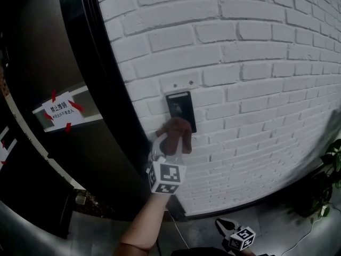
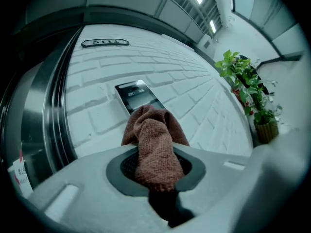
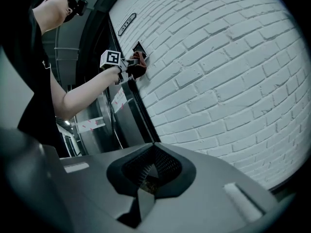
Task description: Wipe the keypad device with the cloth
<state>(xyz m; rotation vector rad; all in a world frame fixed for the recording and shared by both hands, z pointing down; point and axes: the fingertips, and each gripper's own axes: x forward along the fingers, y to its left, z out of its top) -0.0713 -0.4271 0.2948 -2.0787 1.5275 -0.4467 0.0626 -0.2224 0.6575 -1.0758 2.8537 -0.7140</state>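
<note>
A black keypad device (image 1: pixel 180 110) is fixed to the white brick wall (image 1: pixel 256 79). My left gripper (image 1: pixel 171 144) is raised to it and is shut on a brown cloth (image 1: pixel 176 133). The bunched cloth covers the device's lower end. In the left gripper view the cloth (image 2: pixel 154 147) bulges out between the jaws, and the keypad device (image 2: pixel 137 95) shows just beyond it. My right gripper (image 1: pixel 228 229) hangs low near the floor, shut and holding nothing. The right gripper view shows the cloth (image 3: pixel 137 63) against the keypad device (image 3: pixel 140 47) at a distance.
A dark metal door frame (image 1: pixel 98 89) runs down just left of the keypad. A white notice with red tape (image 1: pixel 62 114) is stuck on the door. A potted plant (image 1: pixel 331 169) stands at the right by the wall. A thin cable (image 1: pixel 178 231) lies on the floor.
</note>
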